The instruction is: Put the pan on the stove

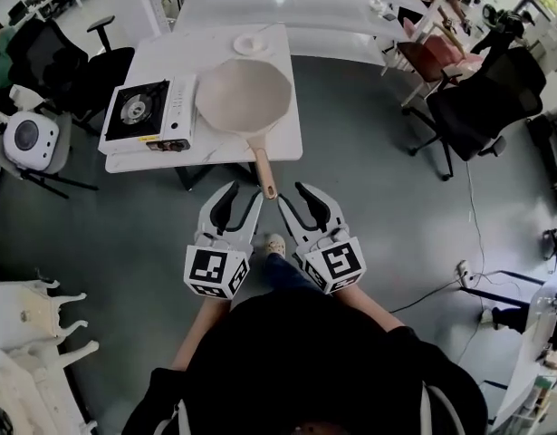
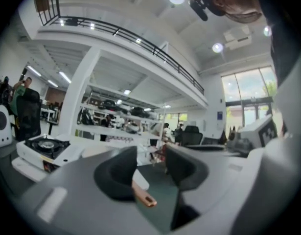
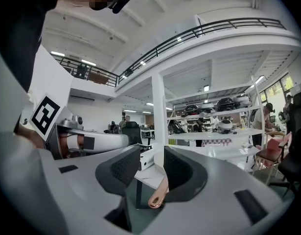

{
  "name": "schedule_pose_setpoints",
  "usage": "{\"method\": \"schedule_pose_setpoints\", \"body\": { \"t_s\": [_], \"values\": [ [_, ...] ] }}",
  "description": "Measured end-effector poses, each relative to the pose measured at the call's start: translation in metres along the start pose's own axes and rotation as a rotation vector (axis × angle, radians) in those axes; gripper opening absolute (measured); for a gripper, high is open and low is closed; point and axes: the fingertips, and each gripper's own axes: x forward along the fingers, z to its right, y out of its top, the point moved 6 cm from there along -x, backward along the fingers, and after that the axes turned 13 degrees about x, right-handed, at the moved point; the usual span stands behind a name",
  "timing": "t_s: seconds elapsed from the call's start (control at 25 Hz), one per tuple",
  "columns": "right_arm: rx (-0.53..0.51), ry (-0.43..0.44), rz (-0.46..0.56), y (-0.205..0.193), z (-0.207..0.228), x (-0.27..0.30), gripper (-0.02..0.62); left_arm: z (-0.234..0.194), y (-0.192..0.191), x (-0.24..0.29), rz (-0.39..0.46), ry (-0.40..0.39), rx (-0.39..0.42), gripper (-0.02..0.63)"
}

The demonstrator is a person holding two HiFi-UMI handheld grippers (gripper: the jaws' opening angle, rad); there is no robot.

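Observation:
A beige pan (image 1: 244,93) rests on the white table (image 1: 206,48), to the right of the portable gas stove (image 1: 142,113). Its wooden handle (image 1: 264,170) sticks out over the table's front edge, towards me. My left gripper (image 1: 239,199) is just left of the handle's tip and my right gripper (image 1: 297,198) just right of it. Both are open, with nothing between the pads. In the left gripper view the handle's tip (image 2: 143,196) shows low in front of the left gripper (image 2: 150,155), with the stove (image 2: 42,146) at far left. The right gripper (image 3: 152,163) also sees the tip (image 3: 157,197).
A small white dish (image 1: 251,43) sits at the table's far edge. Black office chairs stand to the left (image 1: 70,62) and right (image 1: 482,107). A white round device (image 1: 29,139) is at the left, white furniture (image 1: 24,343) at the lower left and cables (image 1: 468,279) on the floor.

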Motion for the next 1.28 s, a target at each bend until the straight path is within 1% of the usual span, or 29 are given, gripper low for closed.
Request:
{"method": "schedule_pose_setpoints", "body": {
  "t_s": [0.2,0.48,0.64,0.8,1.0,1.12,1.28],
  "values": [
    [0.021,0.029,-0.069,-0.006,0.037,0.042,0.117,-0.021,-0.020,0.046,-0.047,-0.023,-0.039,0.181],
    [0.041,0.085,-0.144,-0.021,0.066,0.082,0.117,-0.046,-0.047,0.091,-0.118,-0.026,-0.085,0.181],
    [0.050,0.108,-0.180,-0.028,0.077,0.093,0.118,-0.051,-0.059,0.106,-0.161,-0.032,-0.098,0.182],
    [0.075,0.121,-0.221,-0.037,0.083,0.099,0.118,-0.055,-0.073,0.111,-0.205,-0.029,-0.134,0.192],
    [0.101,0.147,-0.267,-0.048,0.087,0.107,0.124,-0.057,-0.085,0.119,-0.255,-0.064,-0.131,0.198],
    [0.132,0.159,-0.309,-0.057,0.087,0.109,0.127,-0.057,-0.097,0.122,-0.287,-0.108,-0.190,0.207],
    [0.198,0.151,-0.355,-0.069,0.090,0.110,0.132,-0.057,-0.118,0.125,-0.345,-0.188,-0.318,0.227]
  ]
}}
